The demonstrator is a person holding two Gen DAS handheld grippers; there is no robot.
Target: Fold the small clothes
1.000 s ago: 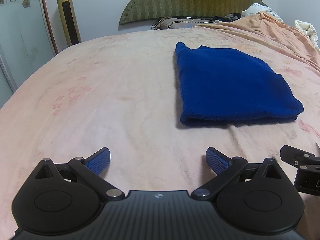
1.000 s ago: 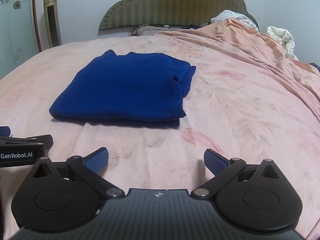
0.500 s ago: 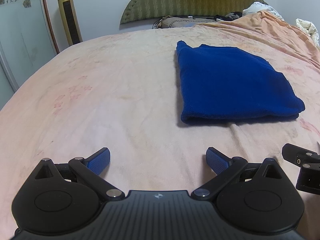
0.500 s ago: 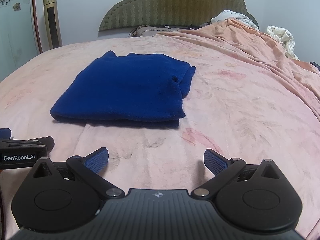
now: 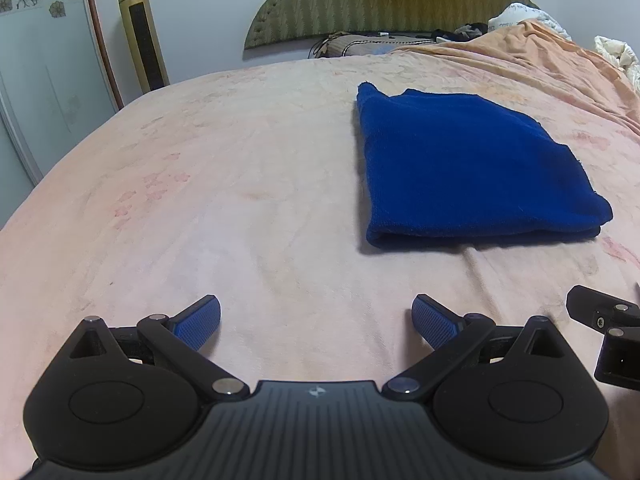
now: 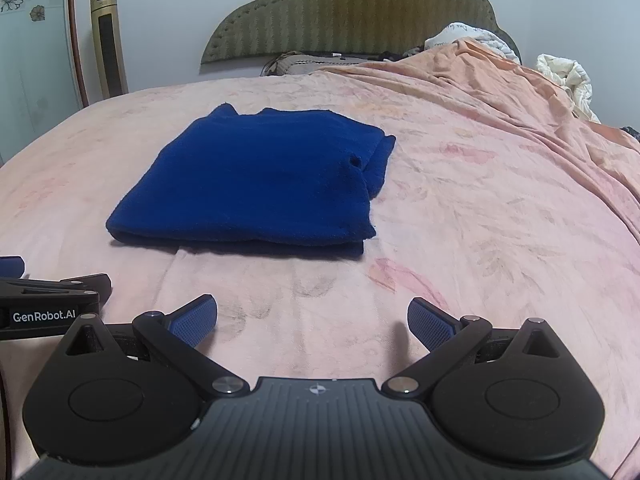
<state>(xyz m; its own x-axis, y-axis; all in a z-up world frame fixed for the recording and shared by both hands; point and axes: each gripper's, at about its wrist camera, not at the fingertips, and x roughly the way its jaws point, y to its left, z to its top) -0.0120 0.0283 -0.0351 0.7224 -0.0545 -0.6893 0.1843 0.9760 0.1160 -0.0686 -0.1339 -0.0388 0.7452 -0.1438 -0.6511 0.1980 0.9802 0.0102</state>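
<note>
A dark blue garment (image 5: 460, 168) lies folded into a flat rectangle on the pink bed cover; it also shows in the right wrist view (image 6: 256, 184). My left gripper (image 5: 316, 320) is open and empty, above the bed, nearer than the garment and to its left. My right gripper (image 6: 312, 318) is open and empty, just short of the garment's near folded edge. Each gripper shows at the edge of the other's view: the right one (image 5: 608, 328) and the left one (image 6: 48, 300).
The pink bed cover (image 5: 200, 200) spreads wide to the left of the garment. A rumpled orange blanket (image 6: 520, 100) and white bedding (image 6: 564, 76) lie at the right. A green headboard (image 6: 352, 12) and a gold tower fan (image 5: 140, 36) stand at the back.
Both views have drifted slightly; the garment sits a touch lower in the frames. Both grippers stay open and empty, and the garment has not moved on the bed.
</note>
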